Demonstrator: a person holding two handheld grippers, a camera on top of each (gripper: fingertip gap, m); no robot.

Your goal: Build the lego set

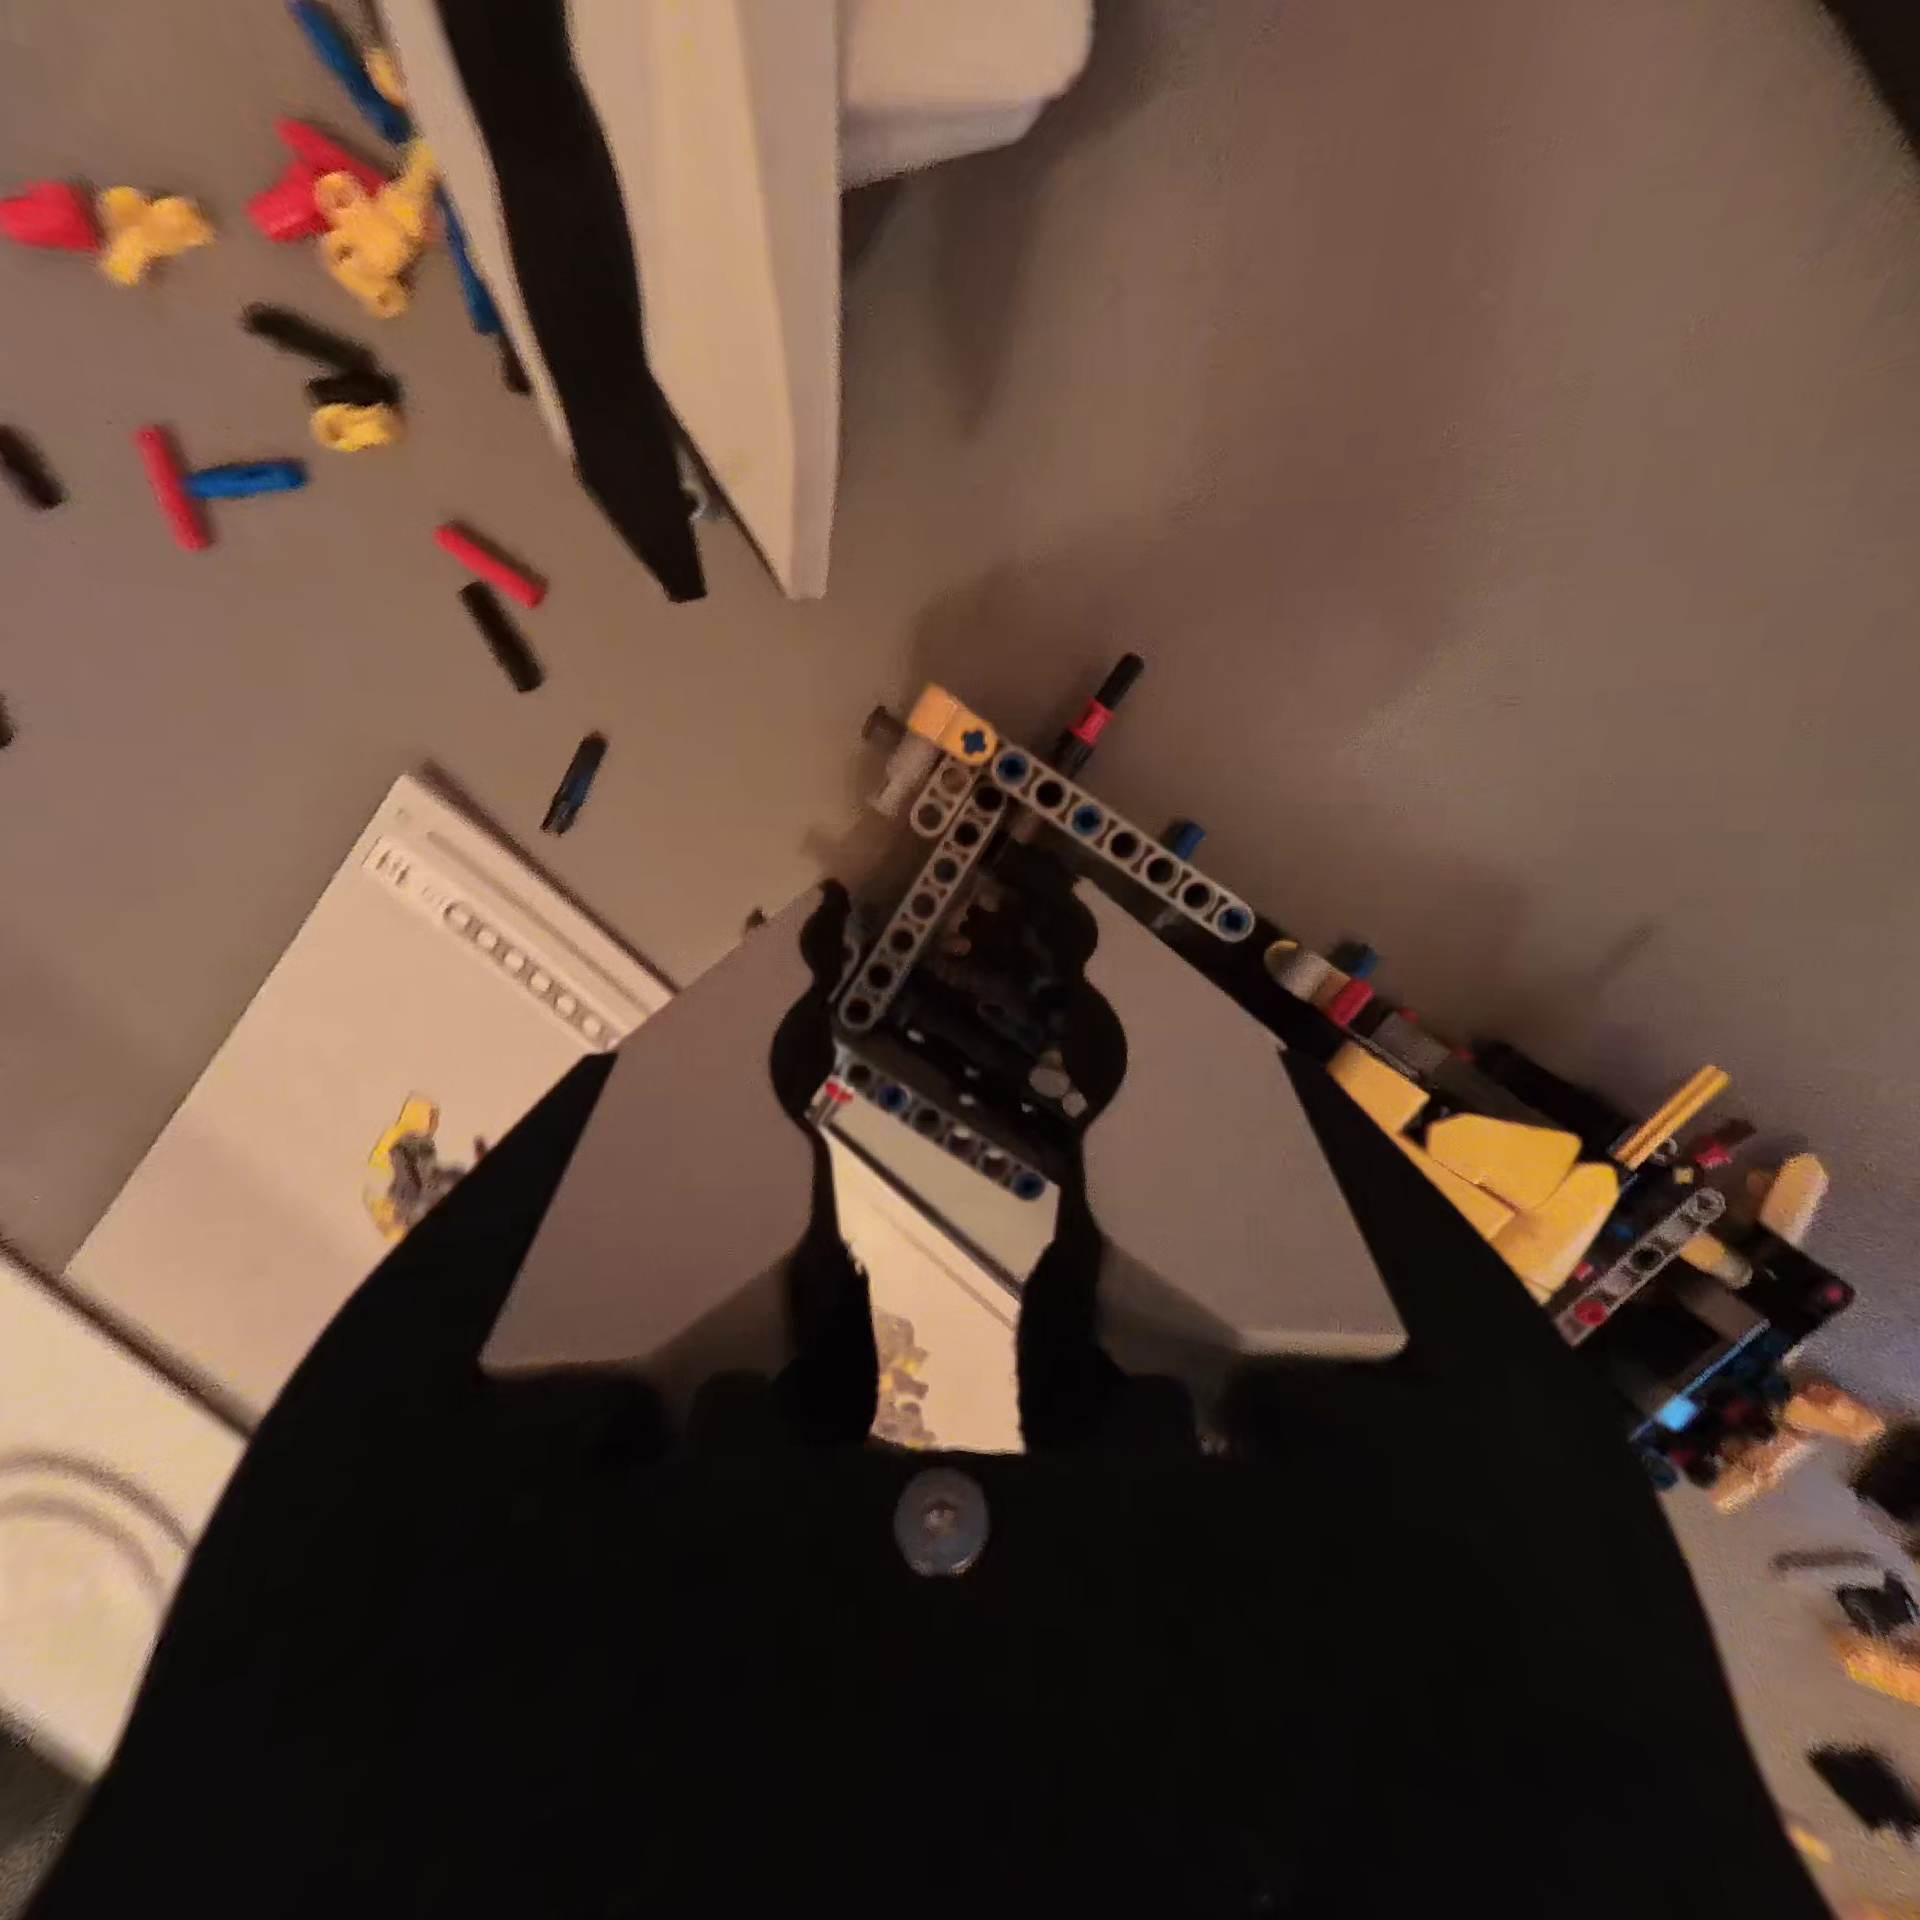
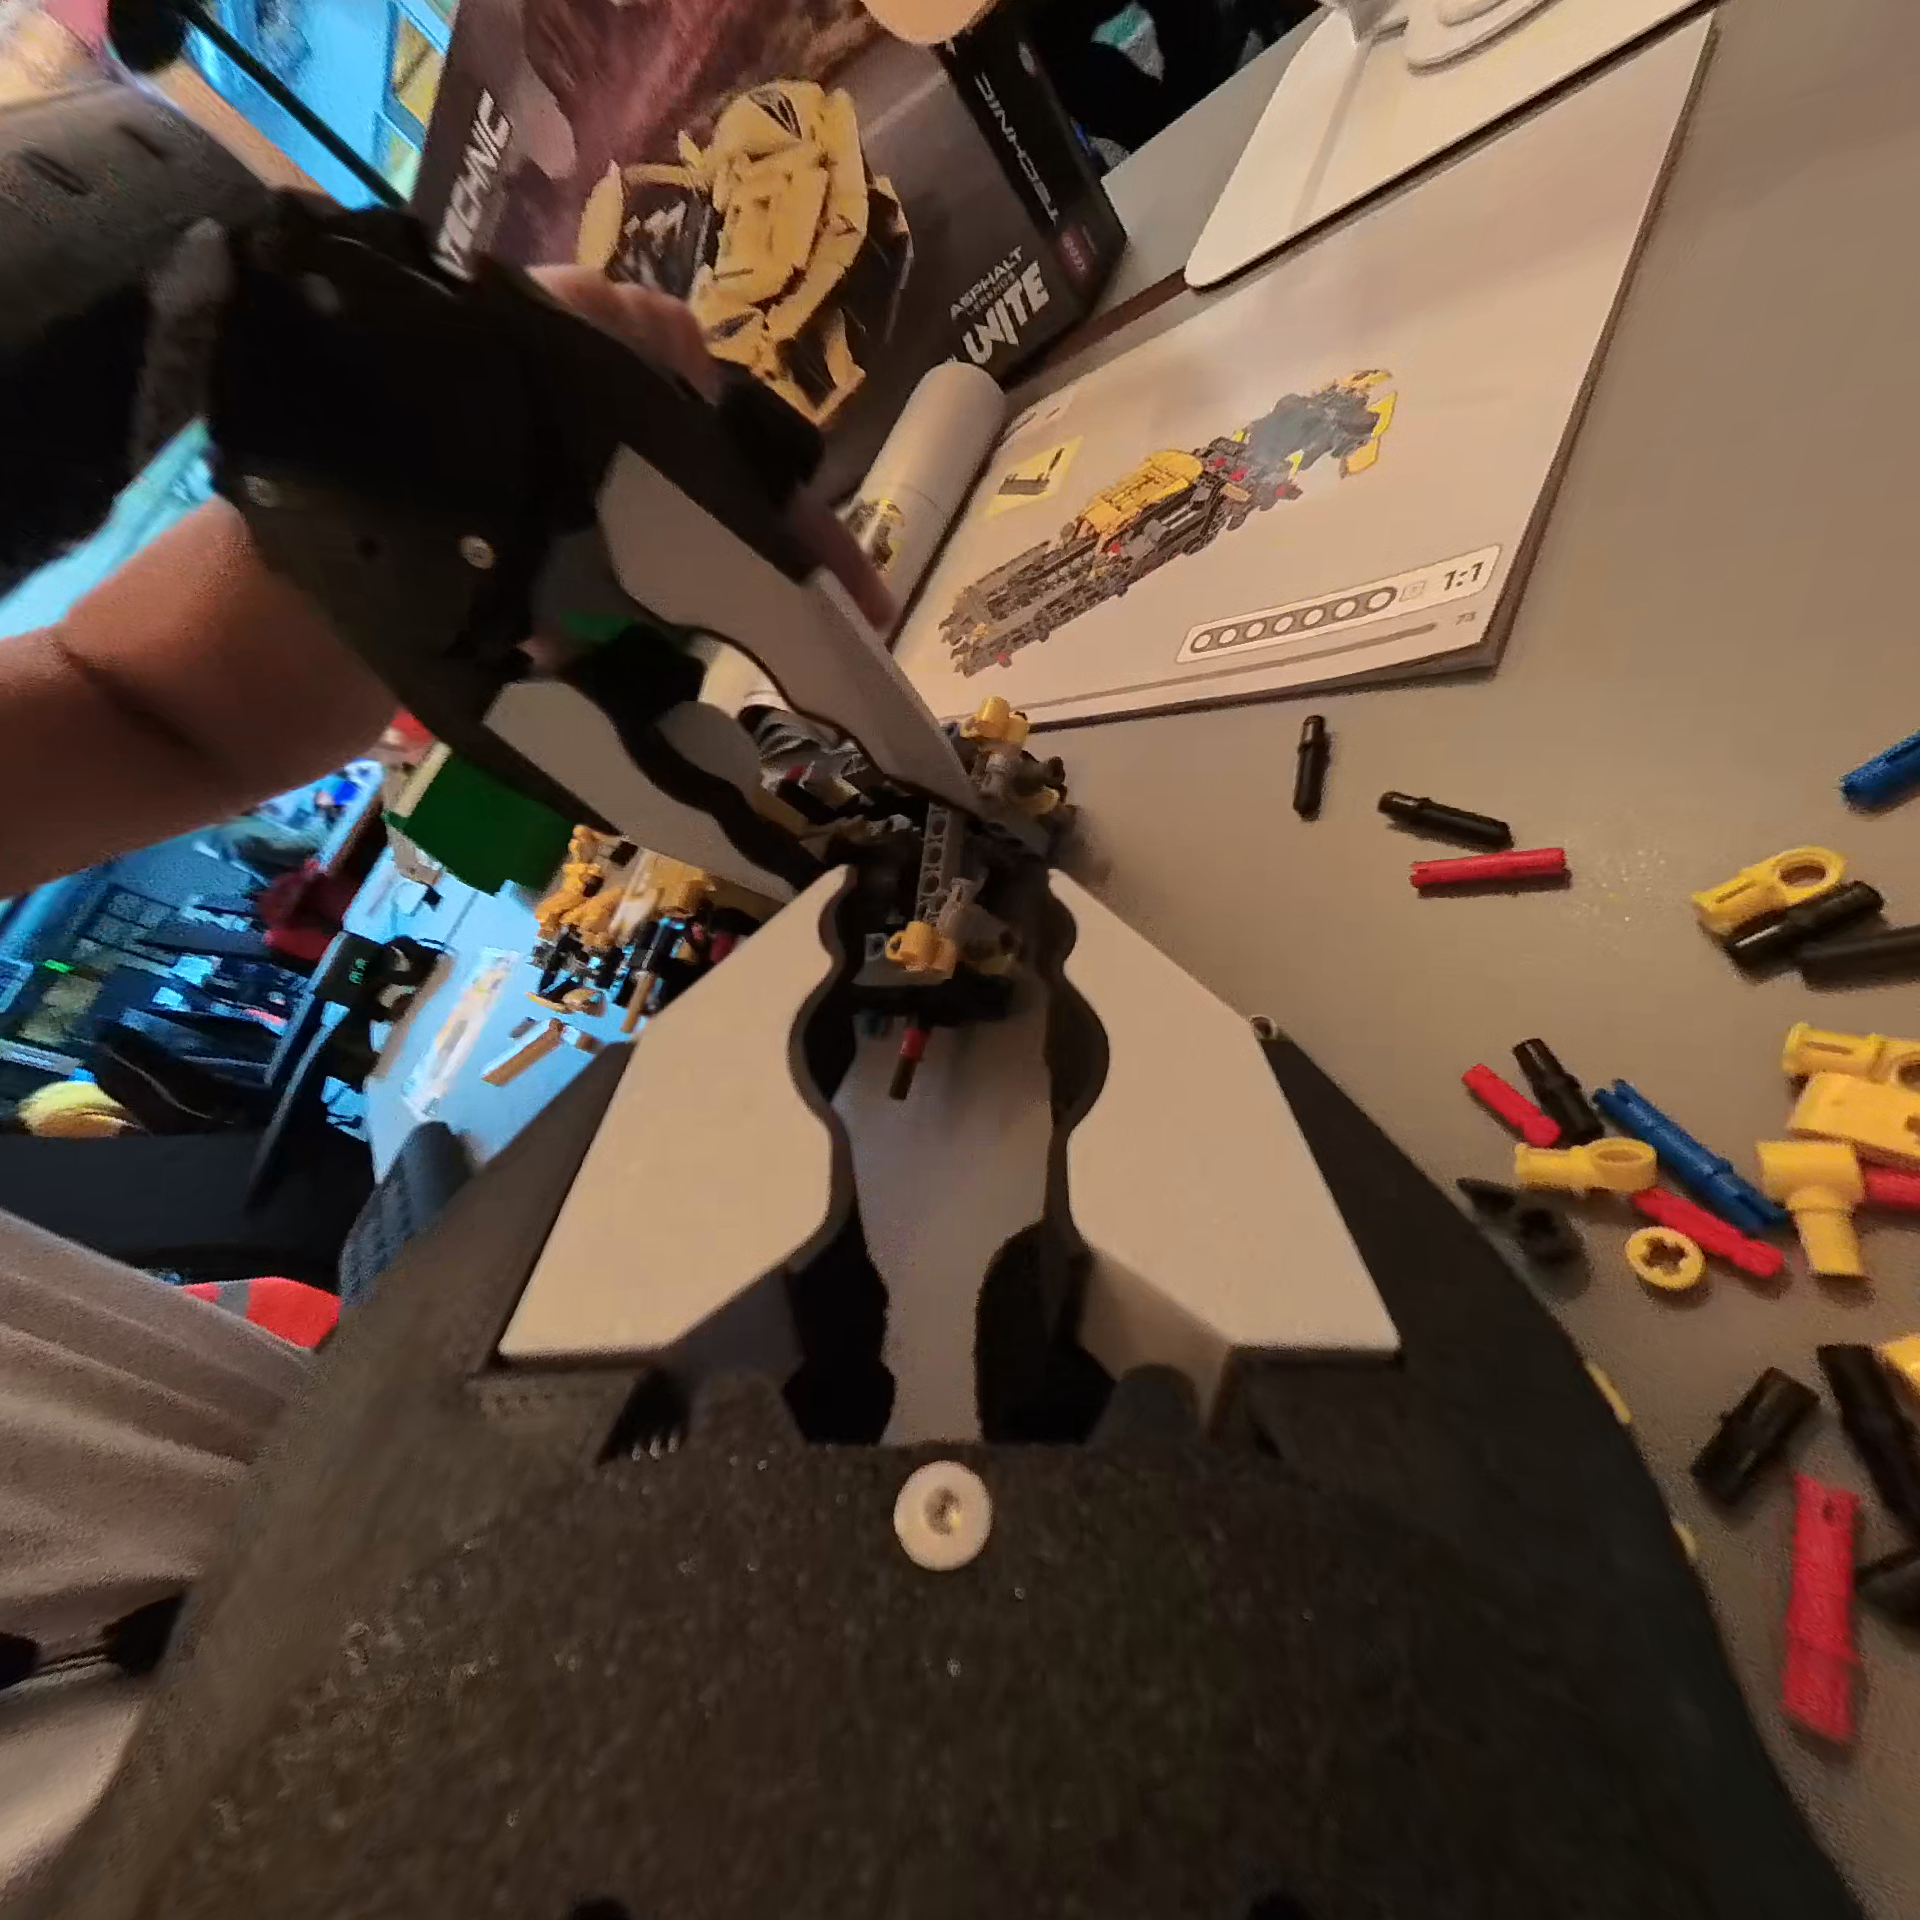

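The model is hard plastic, its grey beams smooth with a slight sheen and its yellow panels glossier. The loose pins and connectors on the table are the same shiny plastic in red, black, blue and yellow. The table is a matt grey surface, smooth. The booklet is paper with a soft satin finish, and the box behind it is printed glossy card. The right gripper has a grainy, rough black body, flat matt grey finger plates and a pale screw head. The left gripper shows a dull metal screw.
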